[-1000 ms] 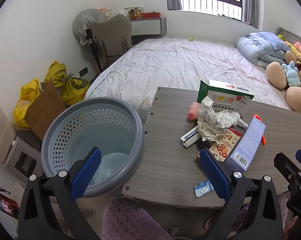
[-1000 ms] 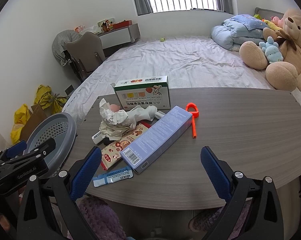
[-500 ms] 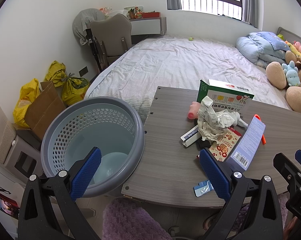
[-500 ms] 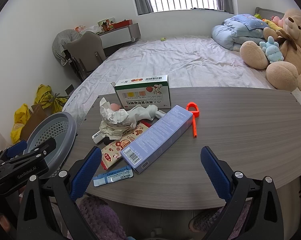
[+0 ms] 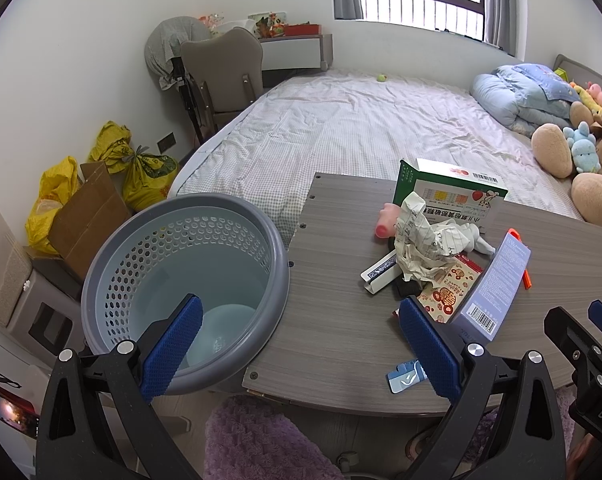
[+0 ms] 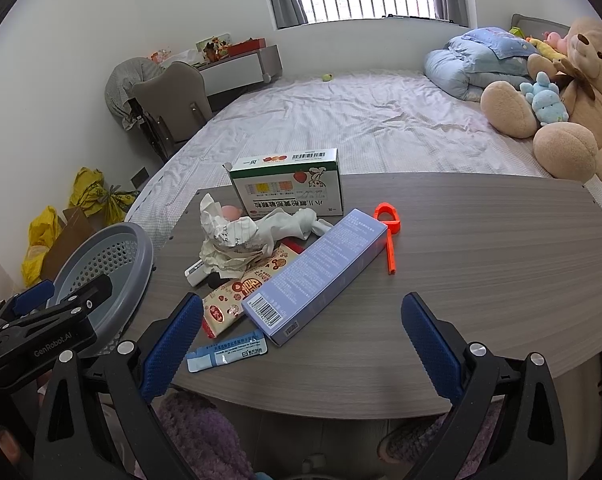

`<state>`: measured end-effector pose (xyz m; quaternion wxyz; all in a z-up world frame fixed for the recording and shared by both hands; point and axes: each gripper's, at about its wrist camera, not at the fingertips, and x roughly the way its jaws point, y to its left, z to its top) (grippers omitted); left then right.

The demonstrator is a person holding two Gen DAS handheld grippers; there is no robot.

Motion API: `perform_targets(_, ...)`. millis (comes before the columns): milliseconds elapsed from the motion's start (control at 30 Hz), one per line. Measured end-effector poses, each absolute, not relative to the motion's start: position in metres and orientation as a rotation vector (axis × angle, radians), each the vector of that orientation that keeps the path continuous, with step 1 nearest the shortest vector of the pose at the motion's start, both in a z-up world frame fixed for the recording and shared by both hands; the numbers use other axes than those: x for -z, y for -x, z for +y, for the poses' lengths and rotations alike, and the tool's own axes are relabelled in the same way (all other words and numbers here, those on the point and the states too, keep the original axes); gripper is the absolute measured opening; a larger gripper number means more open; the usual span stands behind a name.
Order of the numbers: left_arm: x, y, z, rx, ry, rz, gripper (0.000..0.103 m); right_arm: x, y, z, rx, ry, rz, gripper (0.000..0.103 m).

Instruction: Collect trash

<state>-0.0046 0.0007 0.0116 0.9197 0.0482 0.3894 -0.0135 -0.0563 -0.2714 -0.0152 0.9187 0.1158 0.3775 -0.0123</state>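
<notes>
A pile of trash lies on the grey wooden table (image 6: 481, 280): a green-and-white box (image 6: 289, 184), crumpled paper (image 6: 229, 240), a long pale-blue box (image 6: 317, 276), a red snack wrapper (image 6: 237, 296), a small blue sachet (image 6: 229, 354) and an orange plastic clip (image 6: 389, 228). A grey perforated basket (image 5: 181, 280) stands off the table's left end. My left gripper (image 5: 301, 344) is open and empty, held near the basket and the table's near corner. My right gripper (image 6: 301, 344) is open and empty, at the table's near edge in front of the pile.
A bed (image 5: 361, 128) lies beyond the table, with a blue duvet and plush toys (image 6: 561, 100) at its right. A chair (image 5: 221, 72) and a desk stand by the far wall. Yellow bags (image 5: 141, 164) and cardboard sit on the floor at left. A purple fuzzy rug (image 5: 261, 444) lies below.
</notes>
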Motion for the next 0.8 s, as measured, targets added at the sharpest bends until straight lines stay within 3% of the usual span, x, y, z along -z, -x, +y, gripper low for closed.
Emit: perform_targets(800, 0.000, 0.004, -0.005, 0.046, -0.104, 0.818, 0.097, 0.026, 0.057, -0.283, 0.037, -0.248, 0.794, 0.095)
